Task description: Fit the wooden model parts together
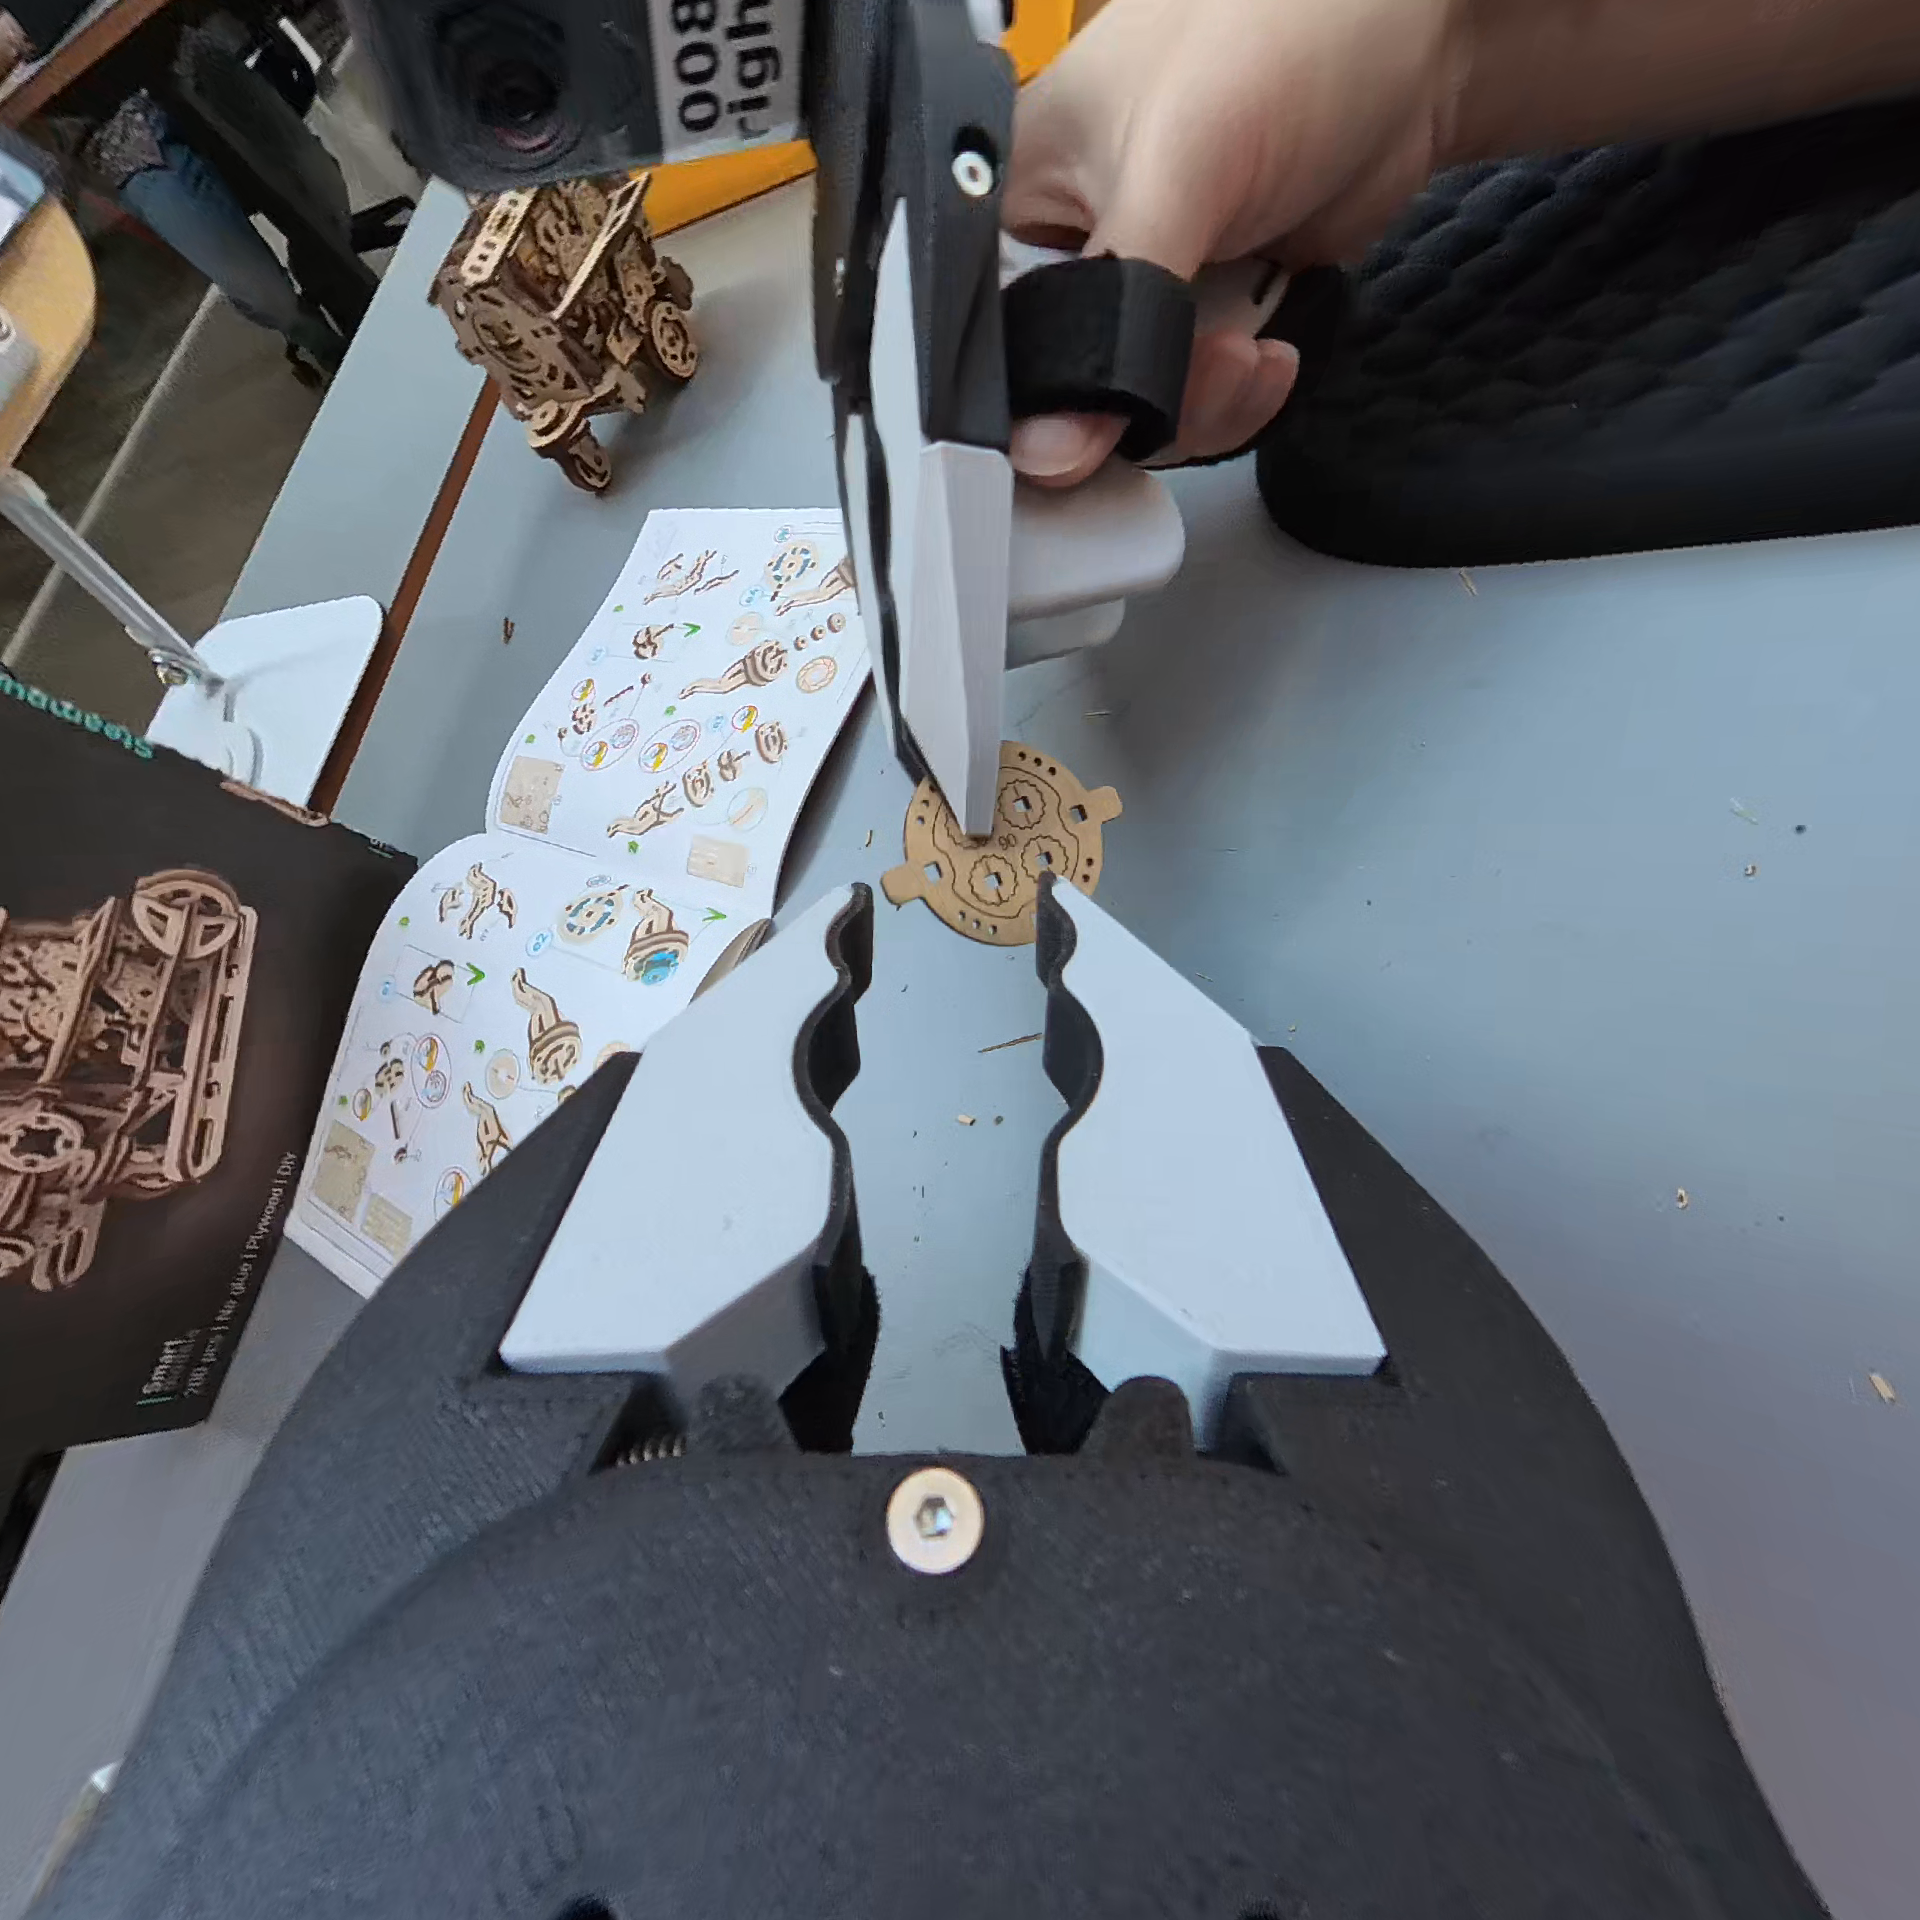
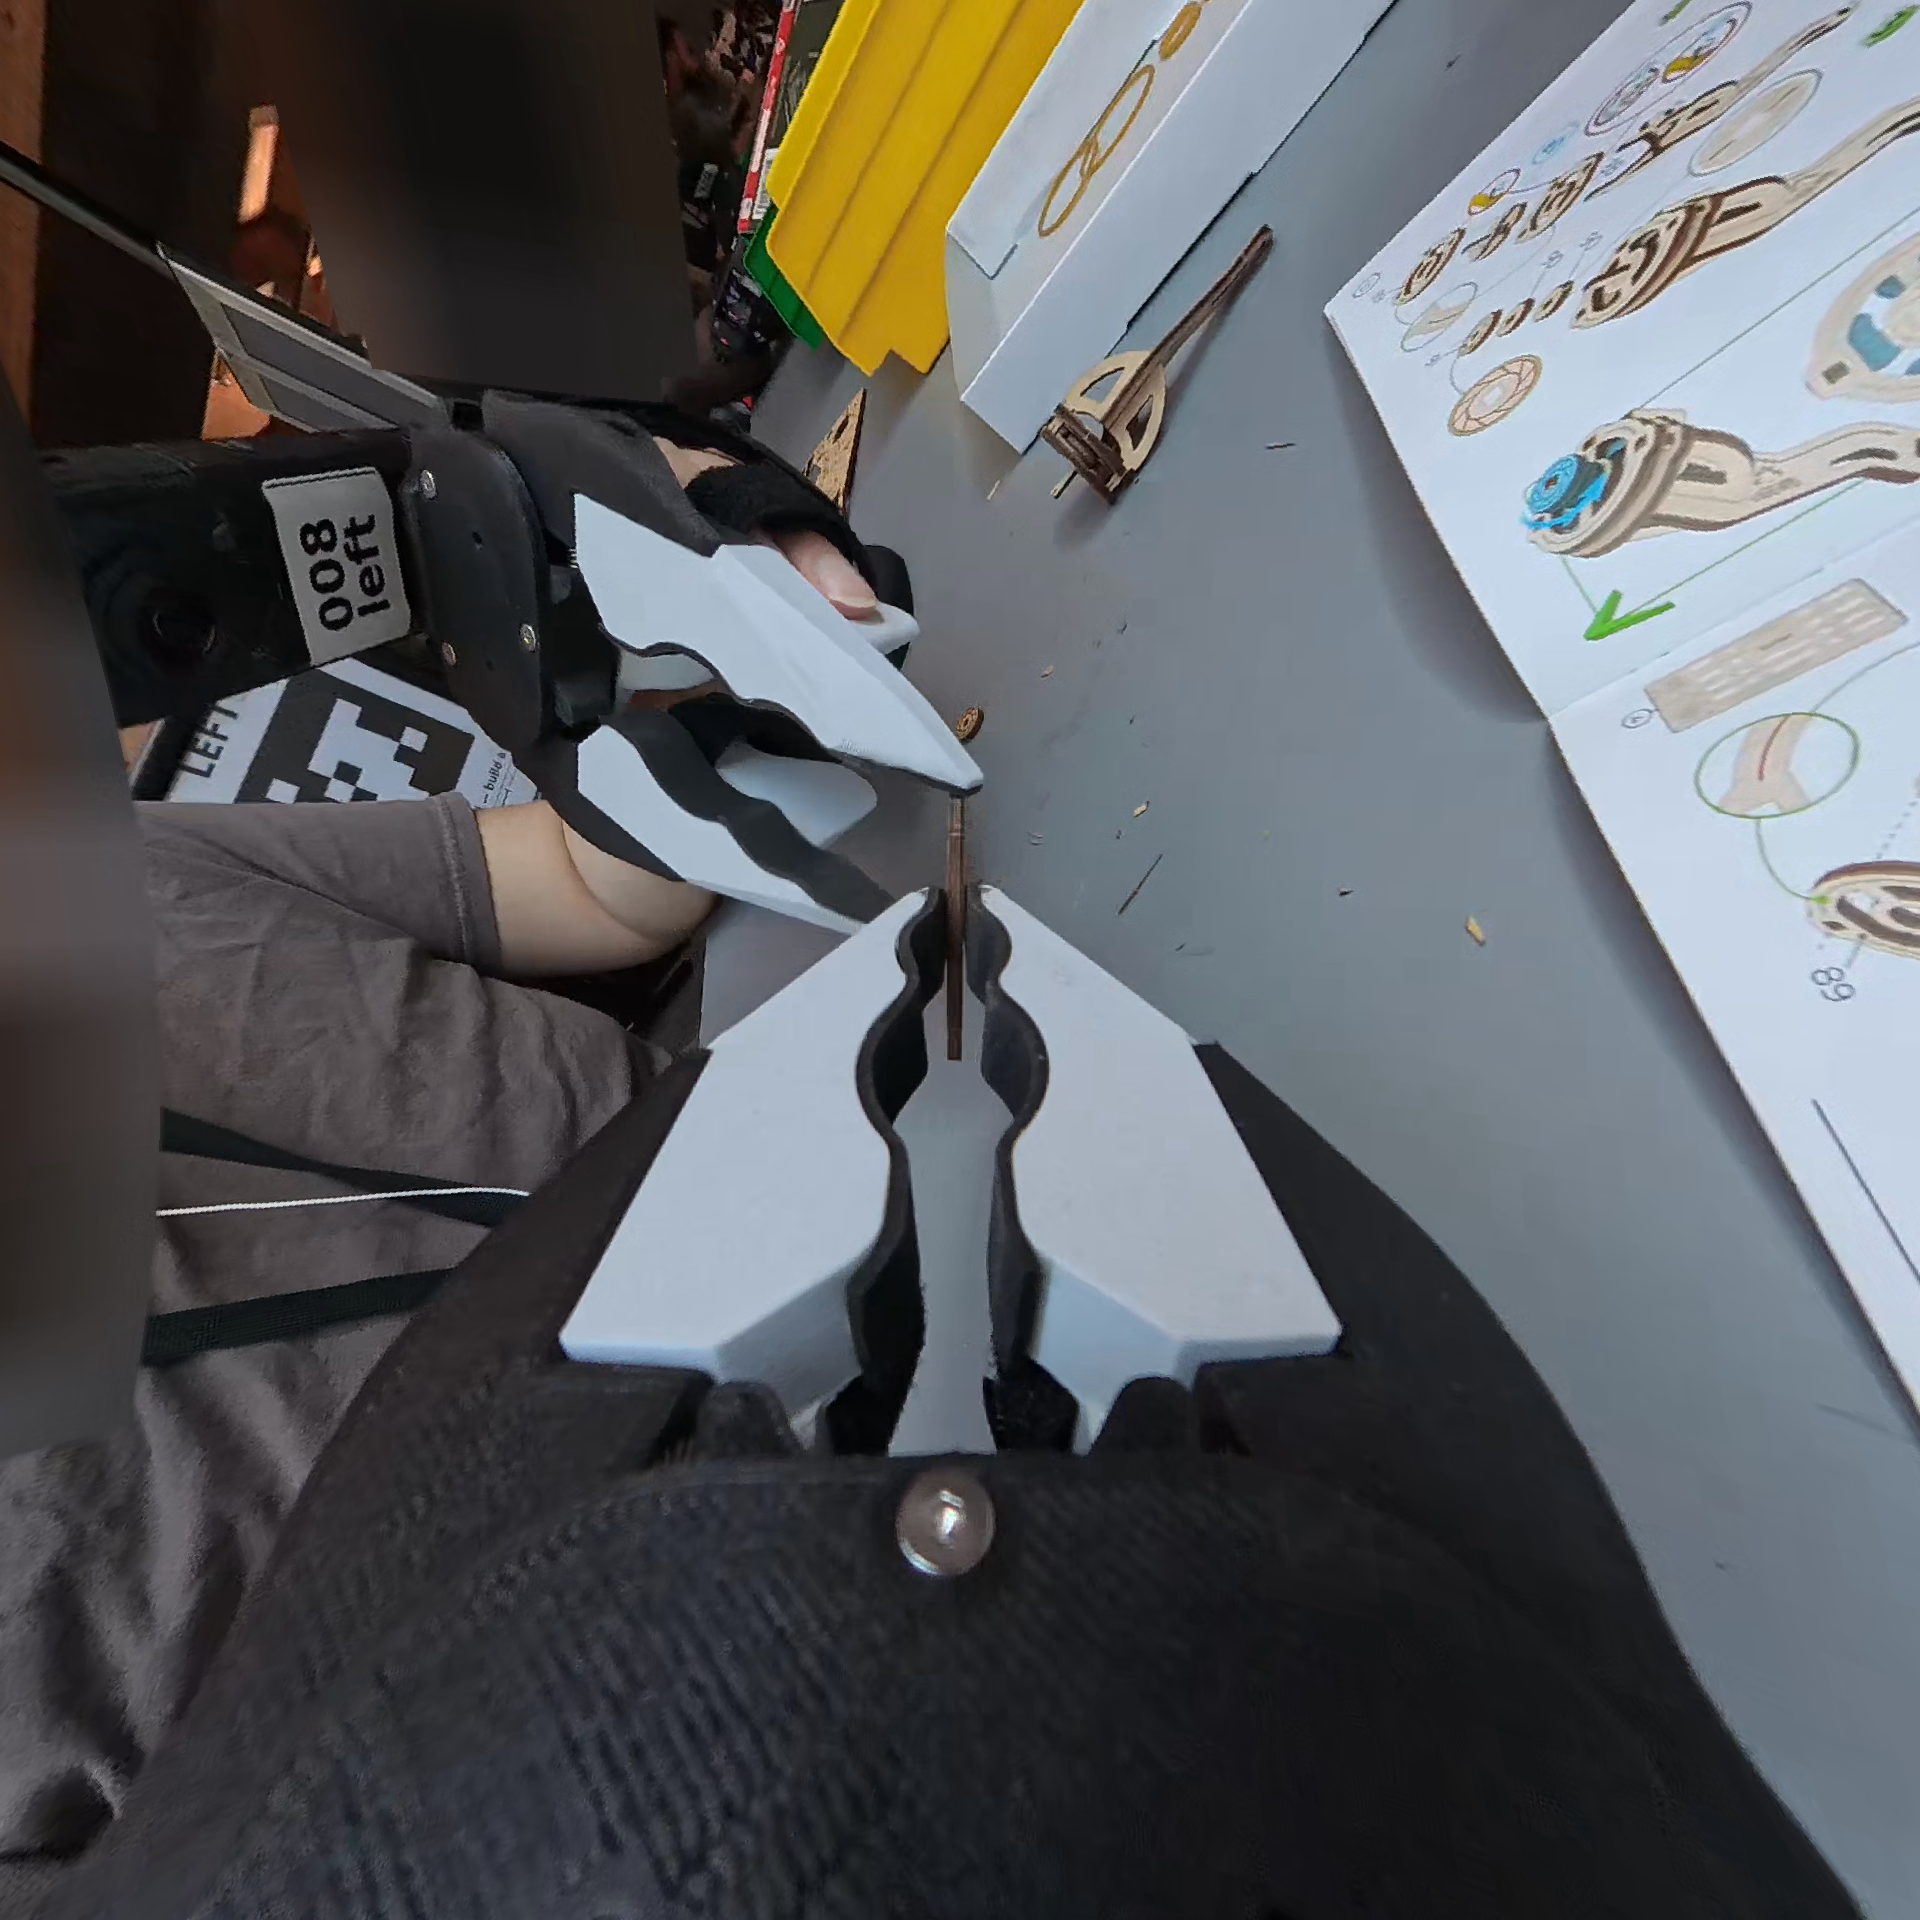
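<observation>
Gripping a round wooden disc edge-on at frame centre, the right gripper is pinched on it. Printed labels mark both tools; a dark box at left carries lettering. Left gripper stands spread, apparently just clear of the disc. Grey table lies bare rightward.

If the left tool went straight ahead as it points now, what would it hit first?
Probably the wooden disc held by the right tool; it sits just beyond the open left tool. Depth is unclear.
</observation>
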